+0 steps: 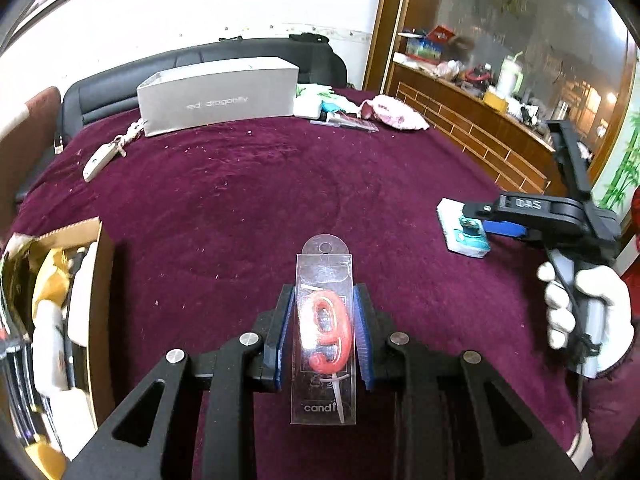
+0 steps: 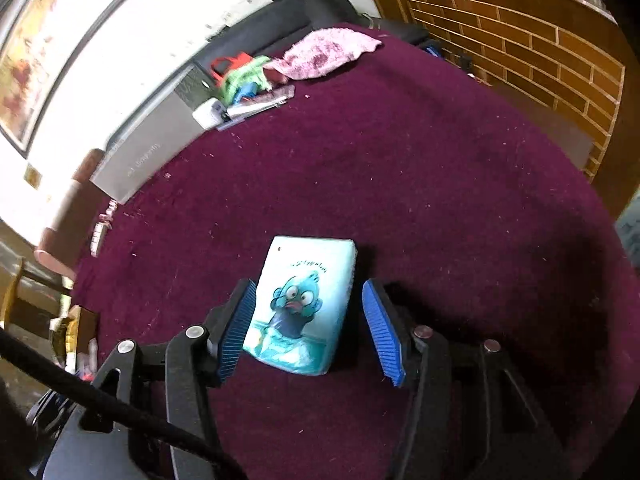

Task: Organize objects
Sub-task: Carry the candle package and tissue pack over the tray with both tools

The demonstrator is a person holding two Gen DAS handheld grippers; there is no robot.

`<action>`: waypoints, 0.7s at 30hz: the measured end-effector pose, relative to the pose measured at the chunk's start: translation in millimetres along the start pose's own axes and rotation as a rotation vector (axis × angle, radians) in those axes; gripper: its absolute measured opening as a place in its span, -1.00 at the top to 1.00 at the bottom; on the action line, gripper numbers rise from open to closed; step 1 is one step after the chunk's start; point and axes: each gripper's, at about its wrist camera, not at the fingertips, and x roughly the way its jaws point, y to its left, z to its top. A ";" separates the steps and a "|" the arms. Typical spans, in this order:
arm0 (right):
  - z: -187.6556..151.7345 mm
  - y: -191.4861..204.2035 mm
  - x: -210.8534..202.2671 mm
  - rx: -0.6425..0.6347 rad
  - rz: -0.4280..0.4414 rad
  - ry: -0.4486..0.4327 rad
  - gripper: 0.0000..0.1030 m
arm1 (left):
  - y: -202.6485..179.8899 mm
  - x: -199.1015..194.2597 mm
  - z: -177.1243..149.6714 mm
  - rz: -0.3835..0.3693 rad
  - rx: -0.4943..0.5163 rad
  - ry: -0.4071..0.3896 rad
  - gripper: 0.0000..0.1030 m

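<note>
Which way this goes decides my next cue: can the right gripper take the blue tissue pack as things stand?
Probably yes: the right gripper is open astride the tissue pack, nothing lying between.

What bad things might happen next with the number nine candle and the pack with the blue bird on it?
1. The left claw pinches the candle packet only by its slippery clear plastic edges, so it might slide out.
2. The right claw stands open around the tissue pack, with a gap at one pad; closing off-centre may push it sideways on the purple cloth.
</note>
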 end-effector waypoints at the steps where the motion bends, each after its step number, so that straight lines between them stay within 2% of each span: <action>1: 0.4 3.6 1.1 -0.010 -0.018 0.000 -0.05 | 2.9 -3.5 -2.1 -0.010 -0.013 -0.006 0.54; 4: 1.2 23.2 12.1 -0.060 -0.111 0.023 -0.07 | 8.0 -10.6 -9.6 -0.034 -0.032 -0.018 0.54; 8: -7.2 38.4 28.7 -0.147 -0.294 0.012 -0.09 | 12.2 -21.1 -20.4 -0.058 -0.051 -0.025 0.54; 11: -12.4 44.4 36.6 -0.186 -0.370 -0.001 -0.11 | 14.2 -27.3 -24.4 -0.086 -0.057 -0.030 0.54; 13: -11.0 42.7 35.0 -0.174 -0.363 0.003 -0.11 | 14.4 -31.9 -27.5 -0.094 -0.056 -0.039 0.54; 15: -9.8 40.4 32.1 -0.176 -0.357 0.010 0.04 | 15.1 -35.1 -29.5 -0.099 -0.058 -0.047 0.54; 21: -17.3 35.2 16.4 -0.158 -0.291 0.028 0.19 | 19.2 -44.6 -31.6 -0.116 -0.078 -0.069 0.54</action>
